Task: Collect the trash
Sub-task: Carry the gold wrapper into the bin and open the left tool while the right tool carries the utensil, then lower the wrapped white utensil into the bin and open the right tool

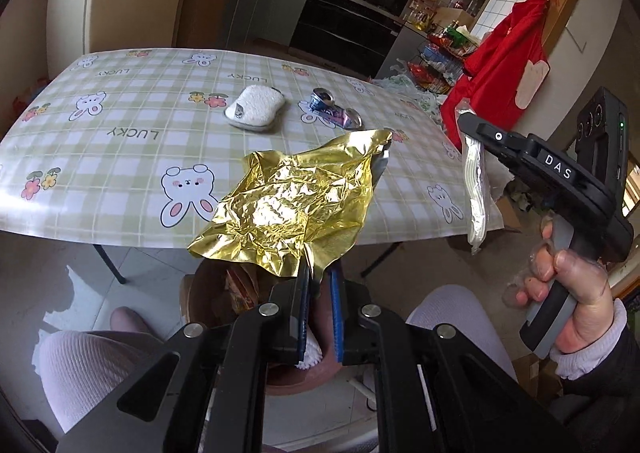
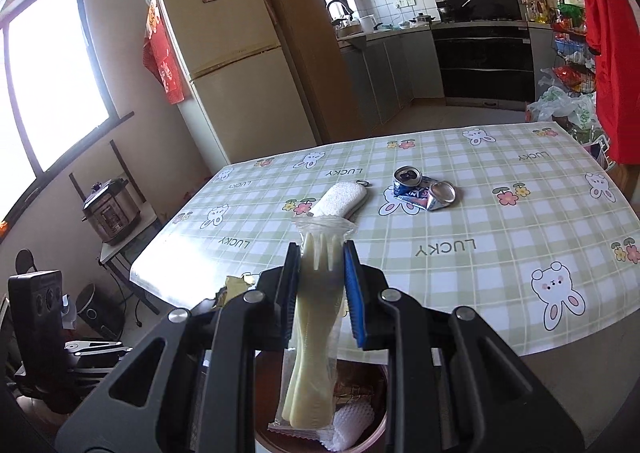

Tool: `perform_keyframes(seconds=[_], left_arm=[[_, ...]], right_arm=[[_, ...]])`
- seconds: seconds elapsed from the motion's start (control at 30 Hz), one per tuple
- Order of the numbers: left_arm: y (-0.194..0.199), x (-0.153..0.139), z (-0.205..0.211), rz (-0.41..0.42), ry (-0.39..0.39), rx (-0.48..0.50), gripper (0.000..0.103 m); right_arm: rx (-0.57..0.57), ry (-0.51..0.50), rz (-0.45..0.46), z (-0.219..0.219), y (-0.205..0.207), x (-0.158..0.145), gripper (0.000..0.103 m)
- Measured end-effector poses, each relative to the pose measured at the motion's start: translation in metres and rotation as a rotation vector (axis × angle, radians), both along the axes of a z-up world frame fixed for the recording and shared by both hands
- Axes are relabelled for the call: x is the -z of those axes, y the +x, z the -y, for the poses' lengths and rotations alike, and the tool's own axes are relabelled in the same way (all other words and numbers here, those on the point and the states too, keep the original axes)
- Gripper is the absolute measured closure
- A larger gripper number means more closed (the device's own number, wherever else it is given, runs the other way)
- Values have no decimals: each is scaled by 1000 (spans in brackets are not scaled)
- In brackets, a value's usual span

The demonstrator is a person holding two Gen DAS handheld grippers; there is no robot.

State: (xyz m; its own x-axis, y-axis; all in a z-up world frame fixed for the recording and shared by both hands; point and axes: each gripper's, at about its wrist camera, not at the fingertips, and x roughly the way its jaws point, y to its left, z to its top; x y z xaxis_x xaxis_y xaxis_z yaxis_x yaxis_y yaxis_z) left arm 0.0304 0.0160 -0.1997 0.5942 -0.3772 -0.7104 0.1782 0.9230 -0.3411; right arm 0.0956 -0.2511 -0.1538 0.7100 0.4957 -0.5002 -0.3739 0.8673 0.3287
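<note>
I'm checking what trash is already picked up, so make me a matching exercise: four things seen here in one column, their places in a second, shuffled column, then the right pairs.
Things:
1. gold foil wrapper
2. wrapped plastic fork
3. crushed can
4. white sponge

Places:
A. lying on the tablecloth, next to the sponge
B. pinched in the left tongs
C. lying on the tablecloth, left of the can
D. clamped in the right tongs, above the bin

Pairs: 1-B, 2-D, 3-A, 4-C

Can (image 2: 423,191) right of sponge (image 2: 343,197)
</note>
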Motion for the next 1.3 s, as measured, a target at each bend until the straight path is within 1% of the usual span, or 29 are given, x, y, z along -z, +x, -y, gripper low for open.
perform_keyframes(seconds=[0.13,0.27,0.37,0.5,0.73,0.8,0.87,0.9,0.97,1.07,1.13,1.3], left_arm=[[-8,2,9,-29,-13,18,92],[-7,8,19,-53,5,49,92],[-2,11,27,-70,26,68,91],[2,13,35,-68,60,88,90],[8,18,40,-79,91,98,89],[7,17,39,-67,105,83,82],[7,12,35,-35,127,46,58],[6,9,31,-16,133,26,53],[5,1,22,28,155,-28,33],[4,-7,10,78,189,-105,17],[6,-8,5,85,204,-135,12],[8,-6,-7,82,218,-178,10]], right_arm=[[3,22,10,7,-16,-1,78],[0,25,17,12,-22,-2,78],[13,24,14,17,-19,2,78],[26,31,3,23,-12,8,78],[37,32,-39,27,-3,25,78],[34,27,-47,25,-3,28,78],[28,23,-57,22,-3,32,78],[24,22,-61,21,-2,33,78],[14,16,-71,18,-2,36,78],[-4,9,-82,10,-1,38,78],[-15,-2,-86,5,-1,39,78],[-37,-19,-94,-6,0,40,78]])
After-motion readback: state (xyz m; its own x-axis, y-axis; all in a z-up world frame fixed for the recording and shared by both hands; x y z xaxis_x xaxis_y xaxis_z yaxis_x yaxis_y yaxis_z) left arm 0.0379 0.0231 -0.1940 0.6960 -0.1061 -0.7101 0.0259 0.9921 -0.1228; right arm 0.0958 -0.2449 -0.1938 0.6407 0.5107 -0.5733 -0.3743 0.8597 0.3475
